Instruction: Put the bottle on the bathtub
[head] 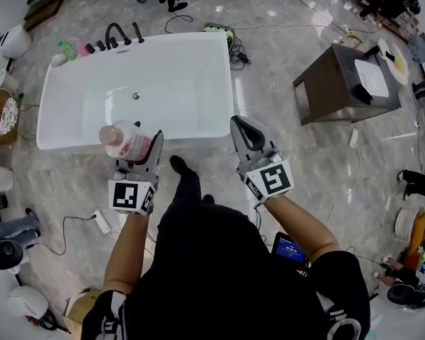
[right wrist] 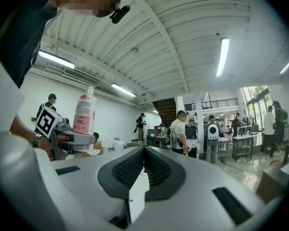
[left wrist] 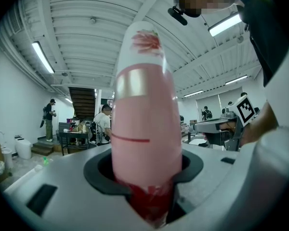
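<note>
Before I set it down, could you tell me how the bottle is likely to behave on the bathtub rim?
The bottle is tall and slim, so it would probably tip easily on the narrow rim of the bathtub. Its round, glossy body would likely roll if it fell over. It shows no denting in the left gripper, so it seems fairly stiff.

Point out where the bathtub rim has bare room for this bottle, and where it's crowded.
The bathtub has a bare near rim right of the held bottle; its right rim and the far rim right of the faucet look bare too. Crowded: the far-left corner, where small containers sit beside the faucet.
</note>
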